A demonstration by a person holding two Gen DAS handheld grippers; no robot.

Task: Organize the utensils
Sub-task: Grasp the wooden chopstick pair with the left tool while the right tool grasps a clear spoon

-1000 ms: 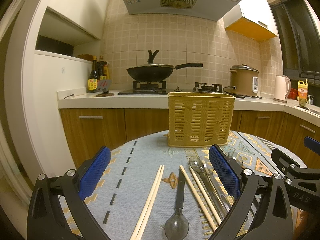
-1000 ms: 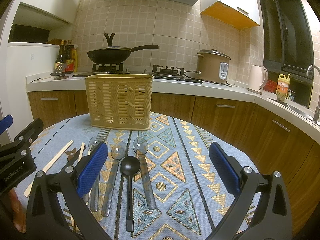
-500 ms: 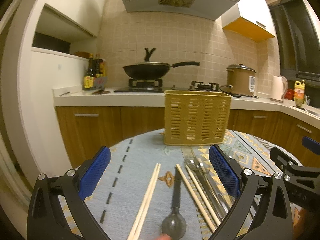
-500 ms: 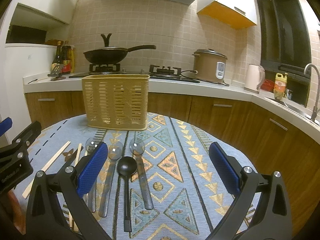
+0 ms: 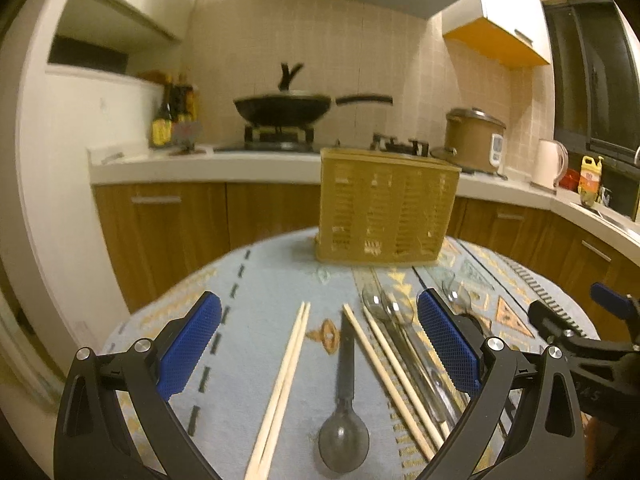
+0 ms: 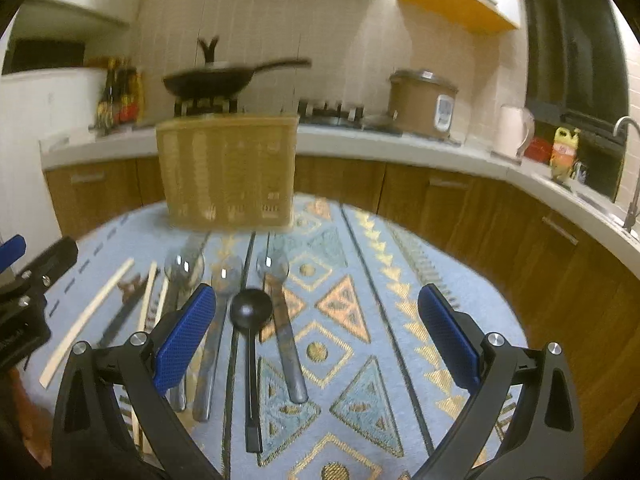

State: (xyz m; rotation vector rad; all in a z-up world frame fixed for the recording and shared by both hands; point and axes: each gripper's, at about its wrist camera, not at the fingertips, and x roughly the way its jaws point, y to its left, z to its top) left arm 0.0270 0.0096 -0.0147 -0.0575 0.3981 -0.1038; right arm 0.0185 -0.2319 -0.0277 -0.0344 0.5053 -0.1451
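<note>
Utensils lie loose on the patterned surface (image 5: pixel 256 288), nothing in the holder yet. Nearest my left gripper (image 5: pixel 320 352), spread wide and holding nothing, sit a dark spoon (image 5: pixel 345 432) and a chopstick pair (image 5: pixel 286 372); another pair (image 5: pixel 384 364) lies just beside, so I could nip 2 things at once. My right gripper (image 6: pixel 320 344), also spread and bare, hovers over a black ladle (image 6: pixel 250 312) packed against clear spoons (image 6: pixel 276 280). Farther back, the slotted holder (image 6: pixel 228 172) looks light; a careless drop might tip it.
</note>
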